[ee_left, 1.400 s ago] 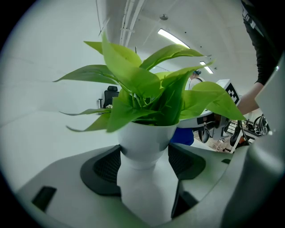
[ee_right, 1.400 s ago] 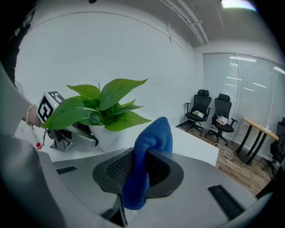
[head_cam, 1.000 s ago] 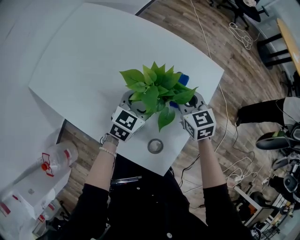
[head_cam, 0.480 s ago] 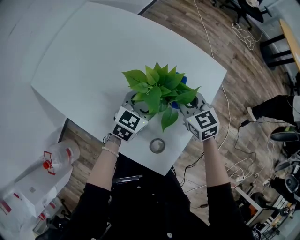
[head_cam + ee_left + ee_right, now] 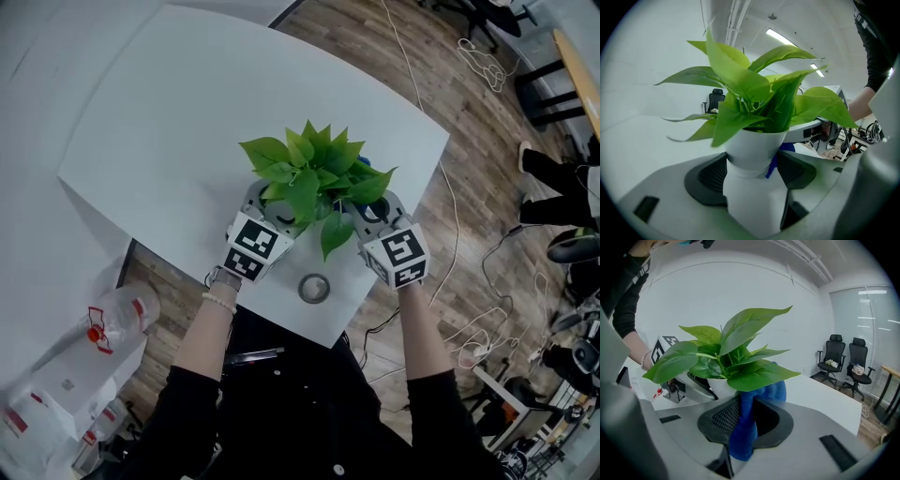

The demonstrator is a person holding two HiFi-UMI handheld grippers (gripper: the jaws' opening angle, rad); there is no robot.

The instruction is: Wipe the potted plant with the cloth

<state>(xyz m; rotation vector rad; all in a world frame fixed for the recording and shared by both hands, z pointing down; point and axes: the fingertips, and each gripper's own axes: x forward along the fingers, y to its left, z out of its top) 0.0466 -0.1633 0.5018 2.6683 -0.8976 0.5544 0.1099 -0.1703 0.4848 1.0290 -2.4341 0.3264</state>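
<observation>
A potted plant (image 5: 314,178) with broad green leaves in a white pot (image 5: 753,154) stands near the front edge of the white table (image 5: 169,112). My left gripper (image 5: 270,214) is at the plant's left, shut on the pot, which fills the gap between its pads in the left gripper view. My right gripper (image 5: 371,214) is at the plant's right, shut on a blue cloth (image 5: 746,427). The cloth rises between the pads and presses against the lower leaves (image 5: 740,352). A bit of the cloth (image 5: 367,159) shows behind the leaves in the head view.
A grey roll of tape (image 5: 314,289) lies on the table between my wrists, close to the front edge. Plastic bags (image 5: 84,347) lie on the floor at the left. Cables (image 5: 450,234), office chairs (image 5: 843,359) and a person's legs (image 5: 562,178) are at the right.
My right gripper has drawn back slightly toward me with the cloth. The left gripper and the pot have stayed put. The person at the right has stepped further away.
</observation>
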